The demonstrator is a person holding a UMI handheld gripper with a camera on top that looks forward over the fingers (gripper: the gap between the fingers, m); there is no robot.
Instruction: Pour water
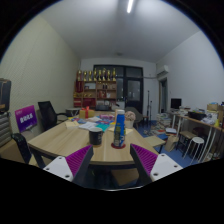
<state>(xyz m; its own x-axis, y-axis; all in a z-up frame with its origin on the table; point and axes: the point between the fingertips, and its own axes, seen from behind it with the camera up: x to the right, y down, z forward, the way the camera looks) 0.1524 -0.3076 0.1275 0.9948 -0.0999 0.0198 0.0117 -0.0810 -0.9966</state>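
A blue bottle with a red cap (pixel 119 129) stands upright on the light wooden table (pixel 70 140), beyond my fingers. Just left of it sits a small dark cup (pixel 97 138). My gripper (pixel 112 160) is held well back from both, above the table's near edge, open with nothing between its purple pads (pixel 82 162). The bottle lines up roughly with the gap between the fingers.
Papers and small items (pixel 92 124) lie on the table's far side. Chairs (pixel 47 116) stand at the left, a purple one (pixel 25 119) among them. Shelves with goods (pixel 97 88) line the back wall. A desk with clutter (pixel 200 122) and stools (pixel 191 145) are at the right.
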